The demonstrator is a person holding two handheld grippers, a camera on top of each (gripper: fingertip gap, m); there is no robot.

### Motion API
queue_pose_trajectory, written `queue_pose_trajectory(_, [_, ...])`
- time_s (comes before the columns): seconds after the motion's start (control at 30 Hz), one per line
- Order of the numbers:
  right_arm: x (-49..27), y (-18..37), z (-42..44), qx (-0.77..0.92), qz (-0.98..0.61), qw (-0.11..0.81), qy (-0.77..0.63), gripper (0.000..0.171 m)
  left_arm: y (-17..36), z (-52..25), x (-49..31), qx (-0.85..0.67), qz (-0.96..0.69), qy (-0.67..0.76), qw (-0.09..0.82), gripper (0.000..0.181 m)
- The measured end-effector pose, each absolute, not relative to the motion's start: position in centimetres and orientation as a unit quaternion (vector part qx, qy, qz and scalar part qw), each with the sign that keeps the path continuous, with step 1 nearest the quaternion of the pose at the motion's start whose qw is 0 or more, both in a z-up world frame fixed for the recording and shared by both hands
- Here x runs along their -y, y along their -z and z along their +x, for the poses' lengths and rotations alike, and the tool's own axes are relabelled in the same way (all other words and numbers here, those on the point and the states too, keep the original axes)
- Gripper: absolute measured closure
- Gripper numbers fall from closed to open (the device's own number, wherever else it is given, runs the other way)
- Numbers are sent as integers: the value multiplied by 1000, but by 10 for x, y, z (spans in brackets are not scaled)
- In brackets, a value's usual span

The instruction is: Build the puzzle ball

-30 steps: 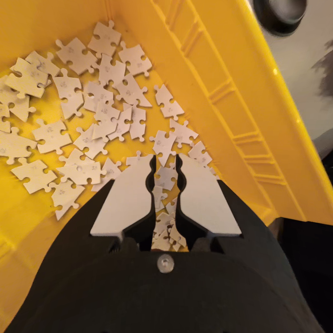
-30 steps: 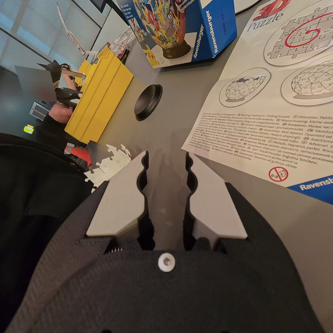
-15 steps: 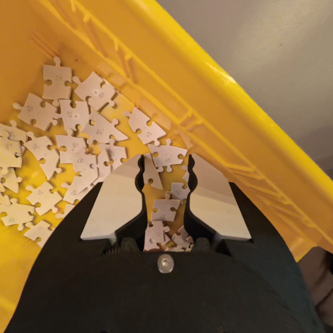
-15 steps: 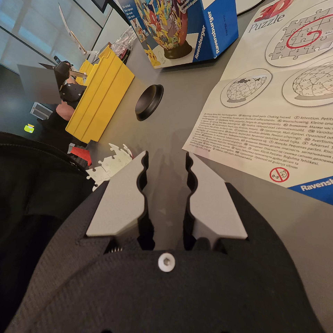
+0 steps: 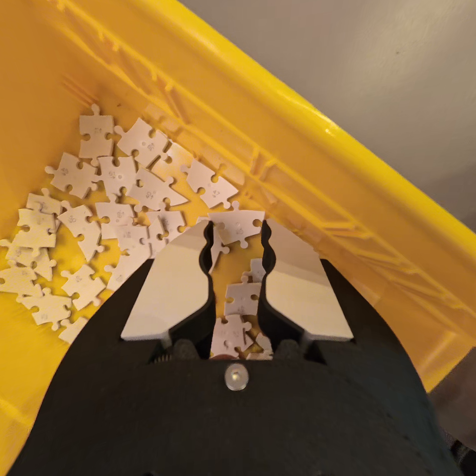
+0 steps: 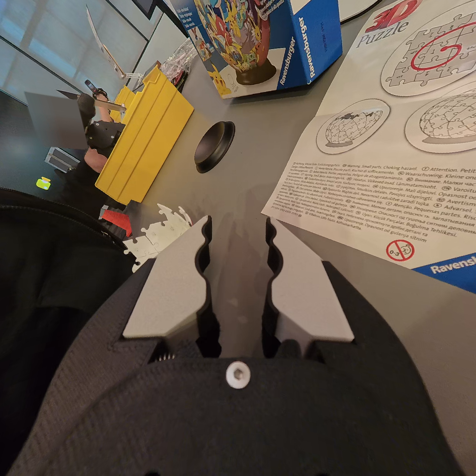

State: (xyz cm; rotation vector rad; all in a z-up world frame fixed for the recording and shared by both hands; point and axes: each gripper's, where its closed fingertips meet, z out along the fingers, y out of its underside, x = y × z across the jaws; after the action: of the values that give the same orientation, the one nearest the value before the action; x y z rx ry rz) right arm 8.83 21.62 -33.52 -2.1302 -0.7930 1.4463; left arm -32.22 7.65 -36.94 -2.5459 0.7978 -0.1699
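Observation:
Many loose white puzzle pieces (image 5: 108,211) lie face down in a yellow bin (image 5: 283,144). My left gripper (image 5: 237,226) is open inside the bin, low over the pieces by the bin's side wall, and one piece (image 5: 239,230) lies between its fingertips. My right gripper (image 6: 238,224) is open and empty, resting above the grey table (image 6: 247,134). A joined strip of white pieces (image 6: 159,231) lies on the table just left of the right gripper. The black ball stand (image 6: 213,146) sits beyond it.
The yellow bin (image 6: 144,146) stands at the table's left edge, with a hand and the other gripper (image 6: 103,134) in it. A blue puzzle box (image 6: 260,43) stands at the back. A printed instruction sheet (image 6: 386,144) covers the right. A black bag (image 6: 51,257) is at left. The grippers' ends are close to 45 cm from one another.
My left gripper has swung toward the bin's side wall and opened wider, and now sits lower over the pieces. The right gripper has stayed still.

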Motion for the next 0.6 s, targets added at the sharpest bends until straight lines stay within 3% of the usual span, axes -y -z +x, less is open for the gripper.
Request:
queue_pose_trajectory(0.23, [-216,335,88,288,-771,222,-524,130,305,-331,-81,-237,-914,58,324,146])
queue_pose_trajectory(0.37, [-216,335,88,289,-770,221,-523,130,251,-278,-80,-258,-883,88,381,146])
queue_pose_trajectory(0.5, [-215,335,88,290,-770,221,-524,130,268,-194,-74,-294,-881,102,356,146])
queue_pose_trajectory(0.6, [-215,335,88,292,-769,220,-525,130,293,-179,-80,-327,-889,10,320,146])
